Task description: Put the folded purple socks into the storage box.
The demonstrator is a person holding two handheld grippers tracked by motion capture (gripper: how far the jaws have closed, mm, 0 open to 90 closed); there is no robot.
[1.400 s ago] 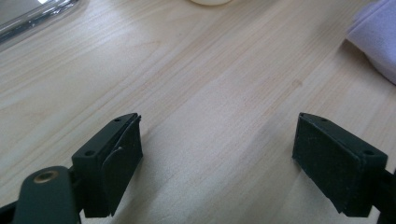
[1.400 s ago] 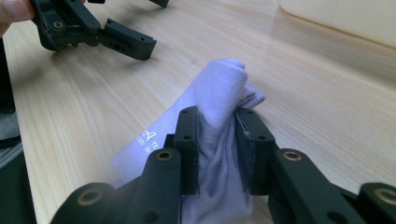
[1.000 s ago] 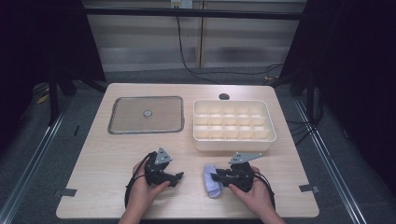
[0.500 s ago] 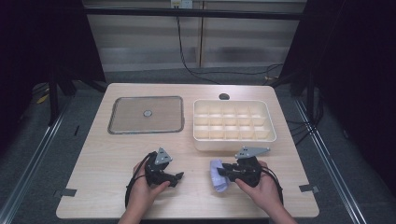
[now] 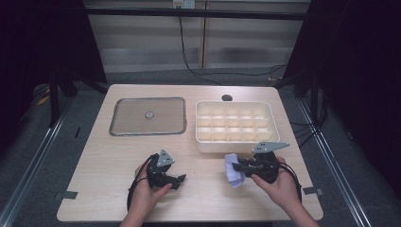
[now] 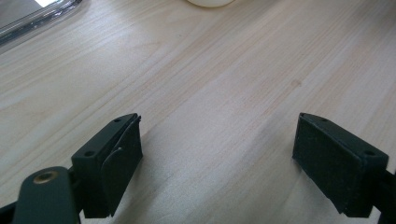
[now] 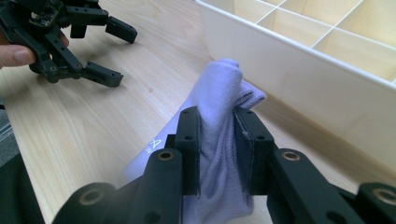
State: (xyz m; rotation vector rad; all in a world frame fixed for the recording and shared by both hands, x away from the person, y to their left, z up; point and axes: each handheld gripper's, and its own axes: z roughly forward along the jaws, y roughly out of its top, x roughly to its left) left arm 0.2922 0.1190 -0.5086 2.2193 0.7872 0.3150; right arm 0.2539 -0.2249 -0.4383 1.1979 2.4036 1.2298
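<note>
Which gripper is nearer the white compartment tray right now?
Right. The right gripper, shut on the lilac cloth, is just below the white compartment tray; the left gripper sits open further left on the table.

The left gripper hangs low over the pale wooden table, its two black jaws wide apart with bare wood between them. A clear tray's rim lies far left.
</note>
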